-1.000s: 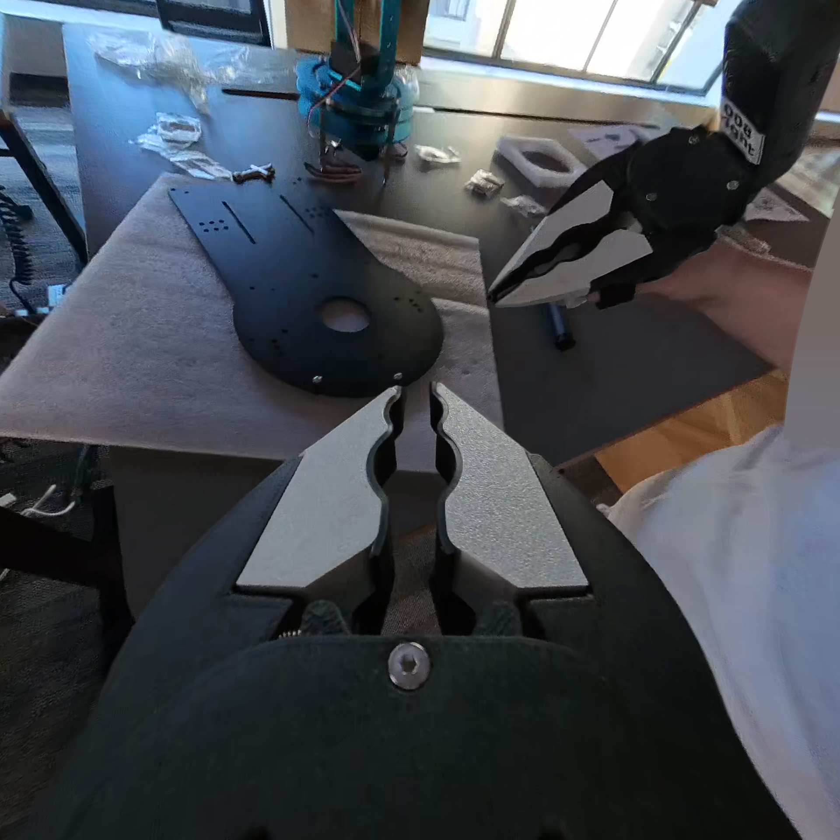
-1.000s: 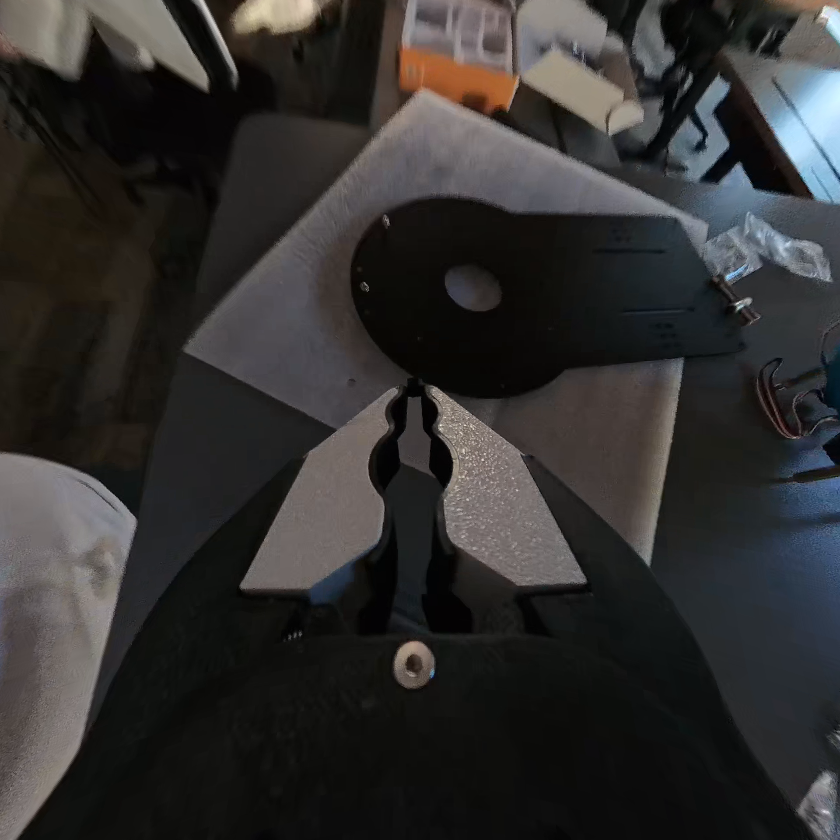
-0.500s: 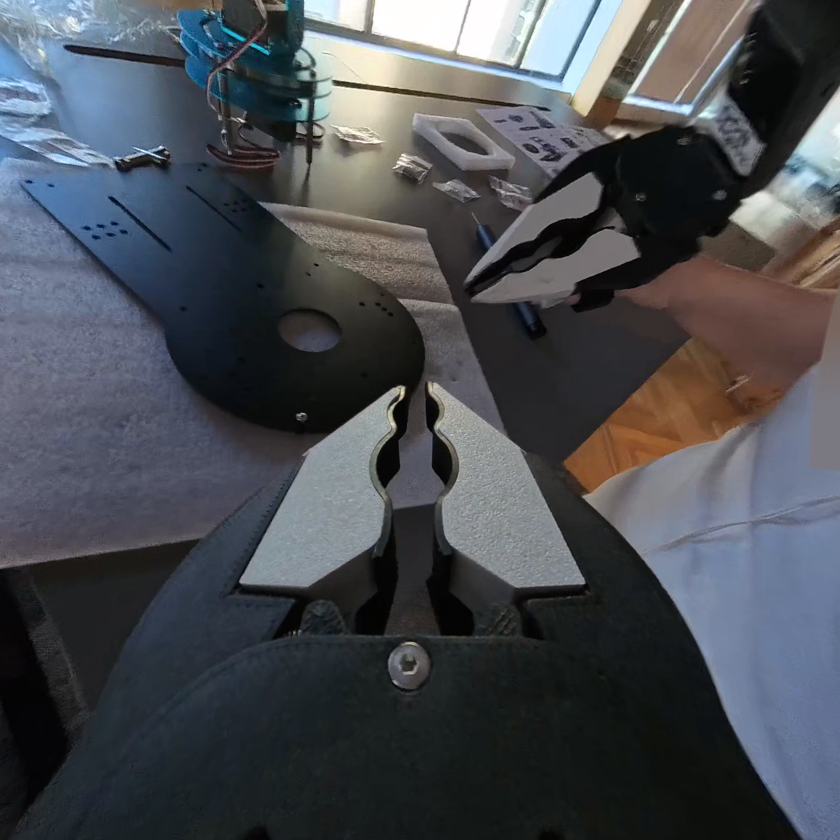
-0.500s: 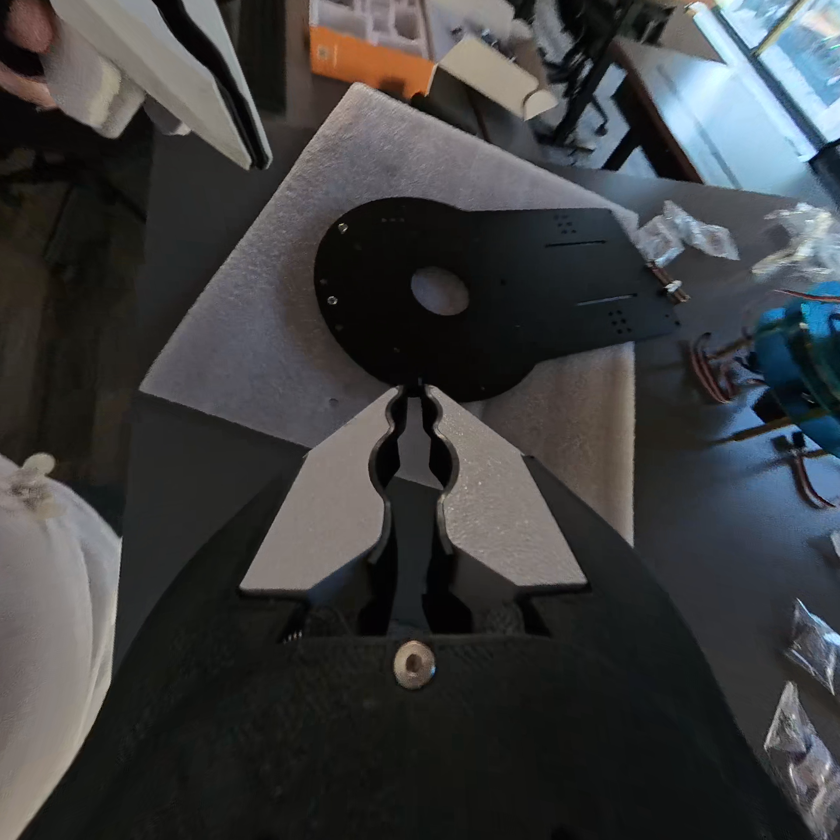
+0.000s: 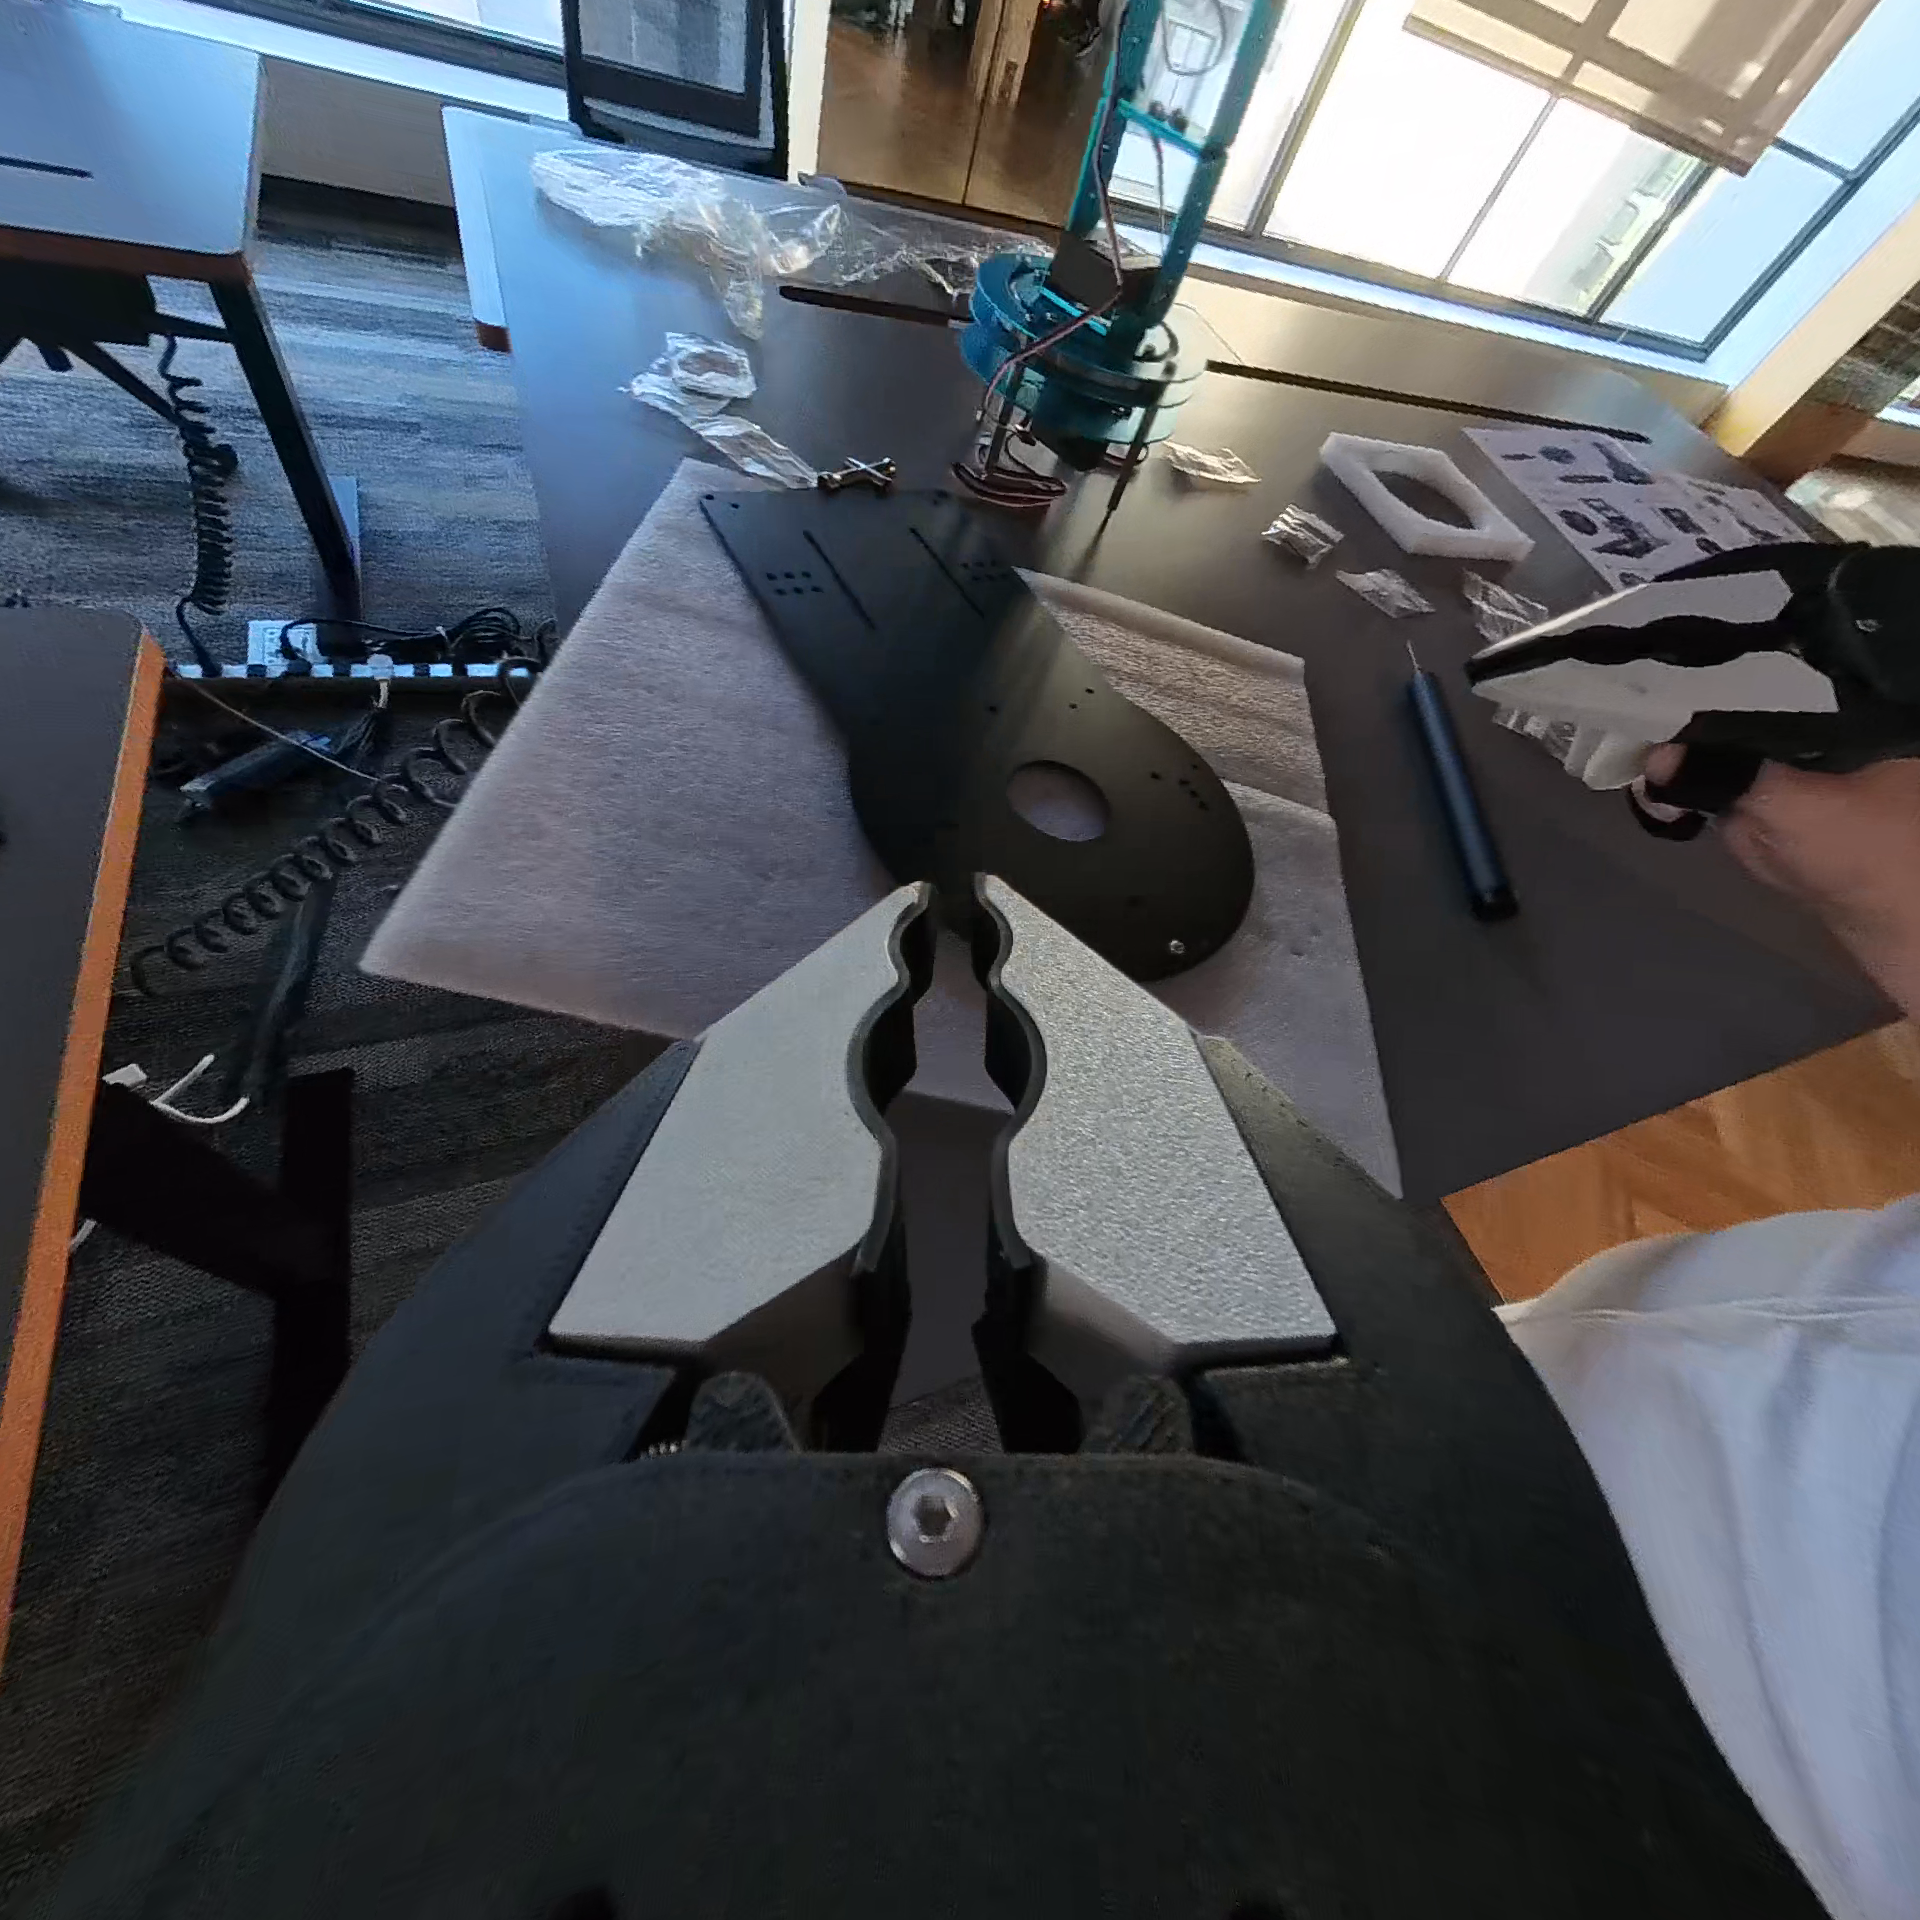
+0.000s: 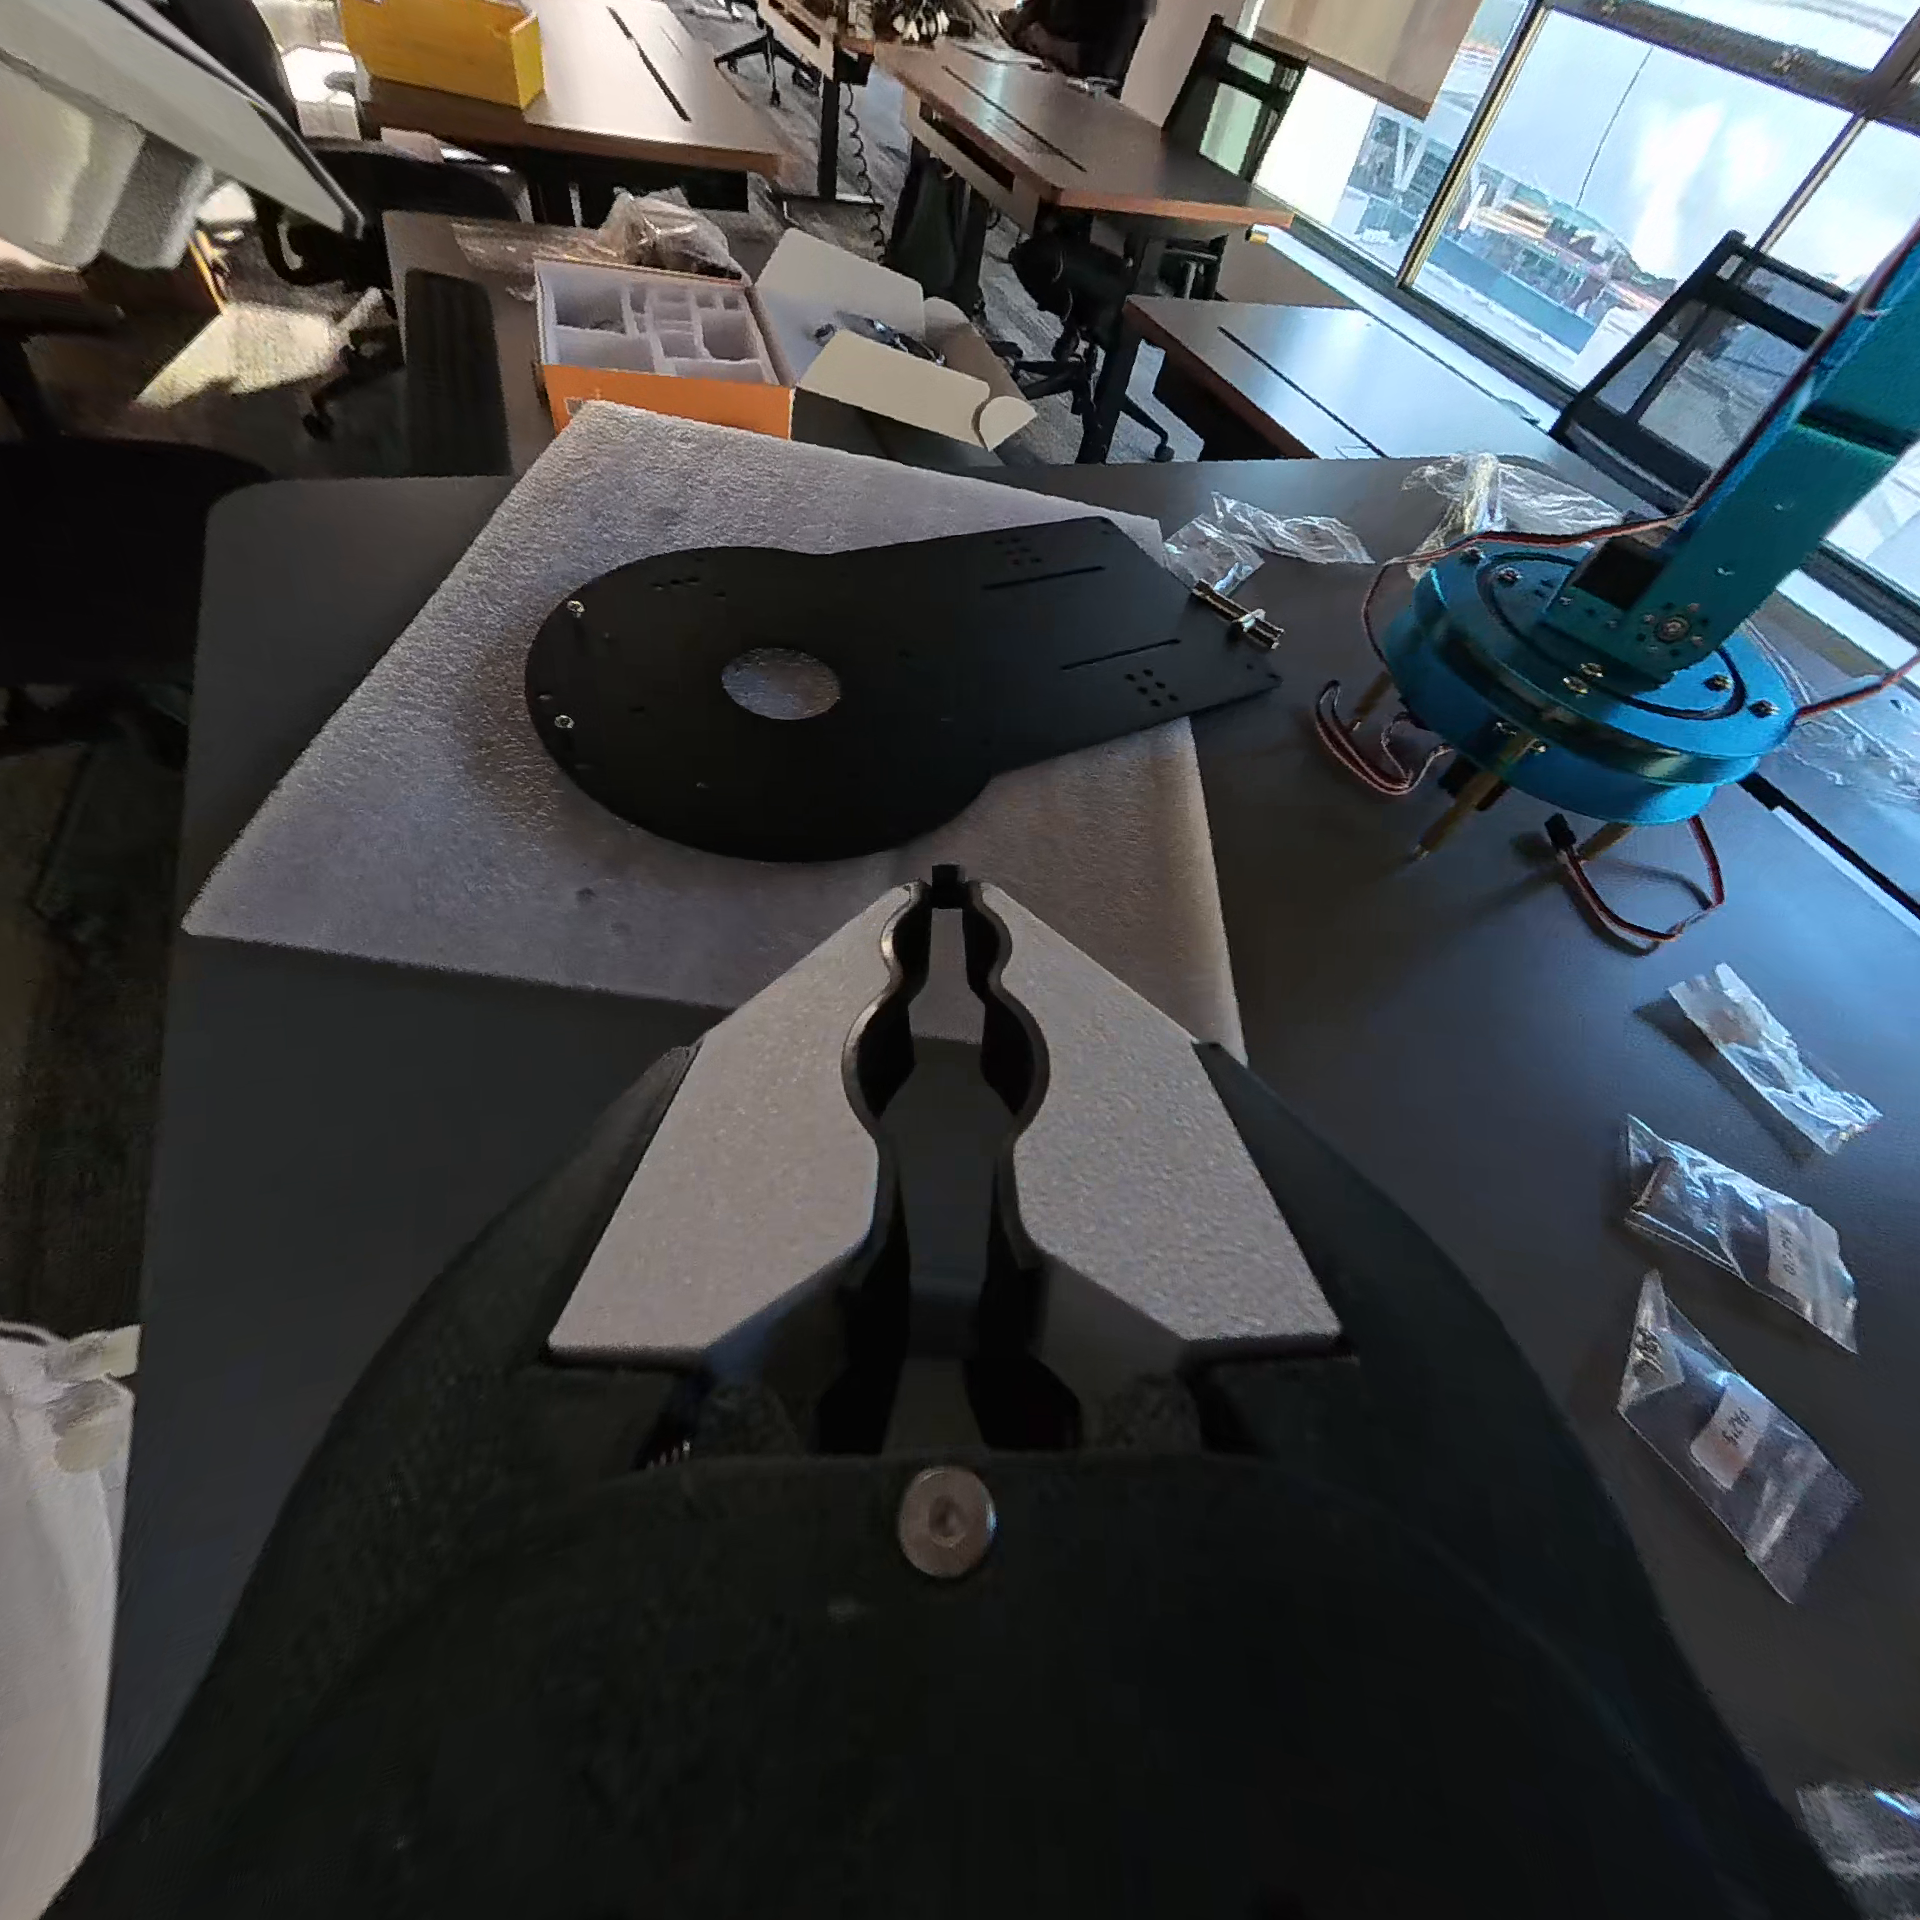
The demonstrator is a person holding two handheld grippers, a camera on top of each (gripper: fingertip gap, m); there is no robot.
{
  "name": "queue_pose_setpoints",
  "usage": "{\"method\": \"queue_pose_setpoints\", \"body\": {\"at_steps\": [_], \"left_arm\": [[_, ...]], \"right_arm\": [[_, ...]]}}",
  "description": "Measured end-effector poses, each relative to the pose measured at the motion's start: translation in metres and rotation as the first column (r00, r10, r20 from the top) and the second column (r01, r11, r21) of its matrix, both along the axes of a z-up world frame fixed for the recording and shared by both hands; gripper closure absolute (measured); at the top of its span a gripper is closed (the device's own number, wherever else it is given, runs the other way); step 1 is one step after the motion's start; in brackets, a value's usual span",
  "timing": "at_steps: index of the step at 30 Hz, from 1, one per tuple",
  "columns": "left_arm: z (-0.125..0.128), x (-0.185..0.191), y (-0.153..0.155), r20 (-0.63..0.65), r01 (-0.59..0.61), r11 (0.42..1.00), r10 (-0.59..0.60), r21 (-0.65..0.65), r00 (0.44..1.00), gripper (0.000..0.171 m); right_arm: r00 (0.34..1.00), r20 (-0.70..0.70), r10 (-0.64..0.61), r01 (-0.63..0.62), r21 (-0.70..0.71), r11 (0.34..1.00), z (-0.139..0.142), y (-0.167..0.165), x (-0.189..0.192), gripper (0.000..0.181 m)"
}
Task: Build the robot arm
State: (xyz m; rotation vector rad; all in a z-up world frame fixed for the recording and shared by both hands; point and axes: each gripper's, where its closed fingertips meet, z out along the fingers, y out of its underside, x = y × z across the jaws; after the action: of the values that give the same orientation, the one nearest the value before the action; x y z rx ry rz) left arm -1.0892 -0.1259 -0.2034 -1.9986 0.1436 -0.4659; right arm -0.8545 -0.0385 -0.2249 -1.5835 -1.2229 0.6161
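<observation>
The left gripper (image 5: 954, 902) has its fingers a little apart and holds nothing; the black perforated plate (image 5: 997, 717) lies on grey foam (image 5: 644, 790) just ahead. The right gripper (image 6: 945, 891) pinches a small black piece (image 6: 945, 879) at its tips. Only the right view shows the orange box (image 6: 665, 358); only the left shows the blue screwdriver (image 5: 1455, 779).

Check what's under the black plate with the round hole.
The black plate lies flat on a white foam sheet, which shows through the round hole. The foam rests on the dark table; anything beneath the plate's solid area is hidden.
</observation>
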Motion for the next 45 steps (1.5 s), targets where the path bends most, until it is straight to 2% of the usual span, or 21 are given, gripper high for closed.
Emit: {"method": "queue_pose_setpoints", "body": {"at_steps": [3, 5, 9, 12, 16, 20, 23, 29, 32, 37, 42, 45], "left_arm": [[0.0, -0.006, 0.002, 0.023, 0.029, 1.0, -0.029, 0.01, 0.999, 0.167], [-0.002, 0.002, 0.005, 0.061, 0.1, 0.995, -0.1, 0.014, 0.993, 0.167], [-0.008, 0.04, 0.014, 0.142, 0.28, 0.96, -0.279, 0.019, 0.95, 0.167], [-0.008, 0.074, 0.017, 0.15, 0.385, 0.923, -0.384, 0.021, 0.911, 0.165], [-0.002, 0.099, 0.023, 0.119, 0.424, 0.905, -0.426, 0.043, 0.897, 0.161], [0.012, 0.122, 0.029, 0.248, 0.45, 0.892, -0.443, 0.032, 0.861, 0.15], [0.019, 0.134, 0.04, 0.274, 0.395, 0.918, -0.39, 0.04, 0.879, 0.142], [0.036, 0.166, 0.055, 0.268, 0.267, 0.963, -0.269, 0.044, 0.925, 0.148], [0.045, 0.169, 0.065, 0.24, 0.152, 0.988, -0.156, 0.035, 0.958, 0.149], [0.081, 0.17, 0.077, 0.259, -0.042, 0.997, 0.022, 0.072, 0.966, 0.15], [0.107, 0.178, 0.09, 0.232, -0.142, 0.988, 0.126, 0.054, 0.964, 0.147], [0.116, 0.185, 0.102, 0.222, -0.181, 0.982, 0.165, 0.053, 0.961, 0.147]], "right_arm": [[0.999, -0.019, 0.029, -0.029, 0.003, 1.0, 0.001, -0.011, -0.016, 0.177], [0.999, 0.005, 0.034, -0.034, 0.008, 0.999, -0.004, -0.019, -0.029, 0.177], [0.999, 0.007, 0.038, -0.038, 0.018, 0.999, -0.007, -0.032, -0.049, 0.177], [0.999, 0.007, 0.046, -0.046, 0.034, 0.998, -0.005, -0.039, -0.054, 0.177], [0.998, -0.006, 0.057, -0.057, 0.042, 0.998, -0.003, -0.037, -0.055, 0.177], [0.993, -0.01, 0.118, -0.117, 0.089, 0.989, 0.003, -0.031, -0.056, 0.178], [0.985, 0.008, 0.175, -0.174, 0.139, 0.975, 0.007, -0.024, -0.049, 0.178], [0.951, 0.01, 0.309, -0.308, 0.118, 0.944, 0.014, -0.014, -0.019, 0.178], [0.931, -0.091, 0.353, -0.356, -0.017, 0.934, 0.025, -0.007, -0.014, 0.177], [0.908, -0.257, 0.33, -0.357, -0.066, 0.932, 0.052, 0.005, -0.008, 0.178], [0.9, -0.285, 0.329, -0.371, -0.106, 0.922, 0.052, 0.007, -0.007, 0.177], [0.857, -0.372, 0.356, -0.445, -0.187, 0.876, 0.06, 0.004, -0.004, 0.178]]}}
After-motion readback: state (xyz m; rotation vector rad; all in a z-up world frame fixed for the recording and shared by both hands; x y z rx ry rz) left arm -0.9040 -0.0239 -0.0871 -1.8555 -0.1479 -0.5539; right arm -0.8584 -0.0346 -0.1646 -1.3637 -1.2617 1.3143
